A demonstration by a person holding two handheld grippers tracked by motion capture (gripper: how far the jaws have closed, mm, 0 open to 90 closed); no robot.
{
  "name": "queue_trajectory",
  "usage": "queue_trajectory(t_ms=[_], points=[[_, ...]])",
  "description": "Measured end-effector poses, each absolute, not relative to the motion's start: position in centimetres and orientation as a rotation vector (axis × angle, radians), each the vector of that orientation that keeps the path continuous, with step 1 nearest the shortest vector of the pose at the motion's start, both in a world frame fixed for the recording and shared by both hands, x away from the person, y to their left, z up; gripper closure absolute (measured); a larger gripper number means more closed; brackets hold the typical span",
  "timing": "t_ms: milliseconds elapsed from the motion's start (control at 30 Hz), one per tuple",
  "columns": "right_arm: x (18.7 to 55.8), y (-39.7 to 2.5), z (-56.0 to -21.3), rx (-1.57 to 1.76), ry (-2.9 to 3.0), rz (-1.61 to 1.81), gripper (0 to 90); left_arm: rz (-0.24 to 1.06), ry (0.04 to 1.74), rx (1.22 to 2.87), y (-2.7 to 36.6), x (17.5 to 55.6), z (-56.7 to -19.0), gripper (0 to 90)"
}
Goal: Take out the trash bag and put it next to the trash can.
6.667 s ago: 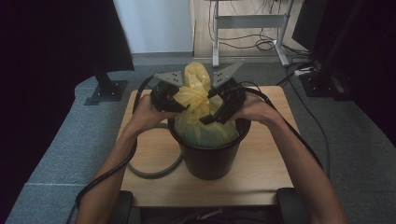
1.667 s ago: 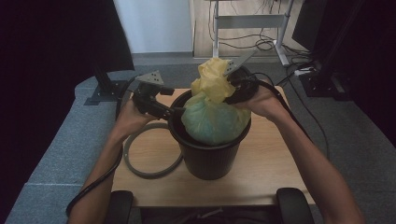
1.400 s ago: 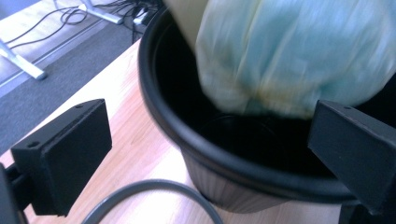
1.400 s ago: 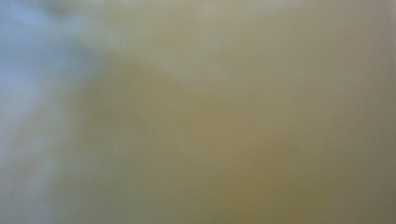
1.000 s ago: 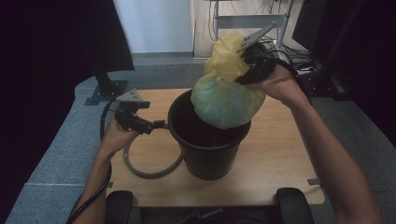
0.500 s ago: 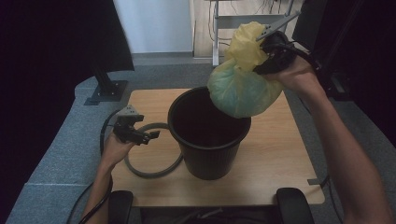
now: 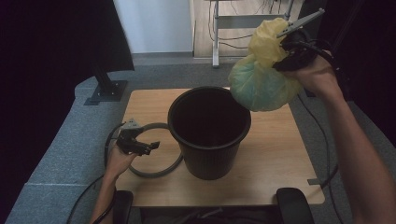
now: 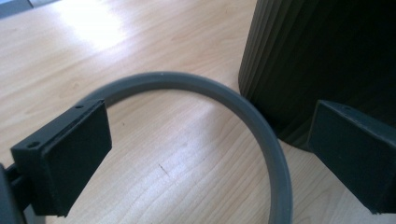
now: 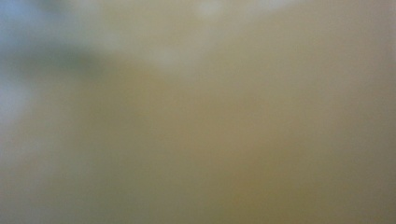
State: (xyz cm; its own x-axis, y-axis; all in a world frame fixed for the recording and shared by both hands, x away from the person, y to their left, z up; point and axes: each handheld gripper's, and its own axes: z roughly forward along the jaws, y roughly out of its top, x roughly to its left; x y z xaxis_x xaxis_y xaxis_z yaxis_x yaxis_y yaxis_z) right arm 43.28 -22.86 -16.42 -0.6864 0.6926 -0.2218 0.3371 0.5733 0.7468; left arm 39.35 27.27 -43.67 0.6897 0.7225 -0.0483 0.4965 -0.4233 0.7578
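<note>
A tied yellow bag, bulging and greenish at its lower part, hangs in the air right of and above the black bin. My right gripper is shut on the bag's knotted neck; in the right gripper view the yellow bag plastic is a blur against the lens. The bin stands open on the wooden table. My left gripper is low at the bin's left, open, jaws empty. In the left gripper view a grey ring lies on the table between the jaws, beside the bin's ribbed wall.
The grey ring lies flat on the table against the bin's left side. Cables trail from both grippers off the table edges. A monitor stand sits at the far left on the grey floor, a metal frame at the back.
My right gripper has lifted the tied bag out of the bin, up and to the right. My left gripper let go and dropped to the table's left, now open over the grey ring.
</note>
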Motion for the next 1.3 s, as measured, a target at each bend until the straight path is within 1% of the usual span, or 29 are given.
queue_trajectory(t_ms=[267,467,667,900,1100,1300], points=[[43.7,-24.9,-17.8,0.895,2.25,0.887,72.6,0.359,0.96,2.098,27.2,38.9,-46.5,0.0],[44.4,-25.8,-20.1,0.945,2.23,0.869,72.6,0.373,0.961,2.134,26.5,38.5,-48.2,0.0],[45.4,-26.4,-22.7,1.006,2.209,0.863,72.6,0.391,0.975,2.157,26.4,38.2,-49.3,0.0],[46.6,-26.9,-26.7,1.063,2.192,0.84,72.5,0.405,1.011,2.168,26.7,38.2,-50.2,0.0],[47.9,-27.8,-30.6,1.137,2.192,0.829,72.3,0.391,1.027,2.152,27.1,38.1,-50.6,0.0],[48.5,-28.4,-33.4,1.199,2.184,0.825,72.1,0.386,1.037,2.144,27.3,38.2,-51.0,0.0]])
